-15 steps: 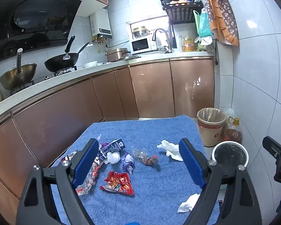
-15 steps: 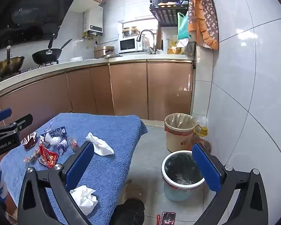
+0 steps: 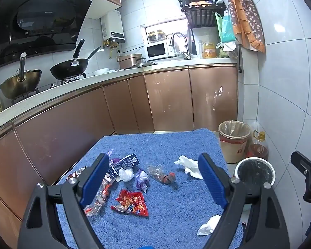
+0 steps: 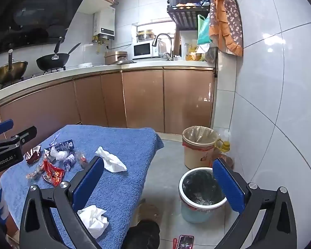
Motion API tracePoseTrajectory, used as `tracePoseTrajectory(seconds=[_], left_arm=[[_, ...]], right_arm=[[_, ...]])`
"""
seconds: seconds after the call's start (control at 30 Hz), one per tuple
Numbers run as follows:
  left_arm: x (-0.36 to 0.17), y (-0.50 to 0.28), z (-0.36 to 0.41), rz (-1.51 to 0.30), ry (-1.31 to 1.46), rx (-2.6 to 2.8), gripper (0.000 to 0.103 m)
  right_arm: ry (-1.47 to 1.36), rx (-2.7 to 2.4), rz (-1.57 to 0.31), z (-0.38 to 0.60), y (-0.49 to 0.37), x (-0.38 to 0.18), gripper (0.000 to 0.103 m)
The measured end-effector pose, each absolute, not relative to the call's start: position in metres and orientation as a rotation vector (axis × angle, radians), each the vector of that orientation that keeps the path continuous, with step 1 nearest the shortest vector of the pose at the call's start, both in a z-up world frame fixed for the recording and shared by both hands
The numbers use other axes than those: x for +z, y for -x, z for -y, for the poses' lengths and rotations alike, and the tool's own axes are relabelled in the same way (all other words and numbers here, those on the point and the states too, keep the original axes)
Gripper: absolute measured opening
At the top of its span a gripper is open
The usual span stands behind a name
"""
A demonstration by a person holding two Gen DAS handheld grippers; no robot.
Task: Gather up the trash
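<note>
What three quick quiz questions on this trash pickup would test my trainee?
1. True or false: the left tongs are shut on a wrapper.
2. How many white crumpled tissues lie on the blue towel?
3. Which bin stands nearer the right tongs: A, the black-lined bin, or B, the beige bin?

Key:
1. False; both tongs are open and hold nothing.
2. Two in the right wrist view: the far tissue and the near tissue. A smaller white wad sits among the wrappers.
3. A.
</note>
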State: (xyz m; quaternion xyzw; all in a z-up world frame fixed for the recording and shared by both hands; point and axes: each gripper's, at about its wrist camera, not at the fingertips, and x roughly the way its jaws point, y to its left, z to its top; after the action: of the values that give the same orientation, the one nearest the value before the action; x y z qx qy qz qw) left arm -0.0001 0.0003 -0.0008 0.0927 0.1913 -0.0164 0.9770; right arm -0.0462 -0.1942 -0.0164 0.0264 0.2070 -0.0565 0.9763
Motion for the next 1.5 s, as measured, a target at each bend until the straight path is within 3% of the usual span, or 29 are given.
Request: tracePoseTrajectory(seconds=[1.5], left_arm=[[0.002,0.001,-0.009,-0.386,-0.154,-0.027,0.087]], right_arm=[[0.019,-0.110,-0.379,0.182,0.050,-0.005,0.103]])
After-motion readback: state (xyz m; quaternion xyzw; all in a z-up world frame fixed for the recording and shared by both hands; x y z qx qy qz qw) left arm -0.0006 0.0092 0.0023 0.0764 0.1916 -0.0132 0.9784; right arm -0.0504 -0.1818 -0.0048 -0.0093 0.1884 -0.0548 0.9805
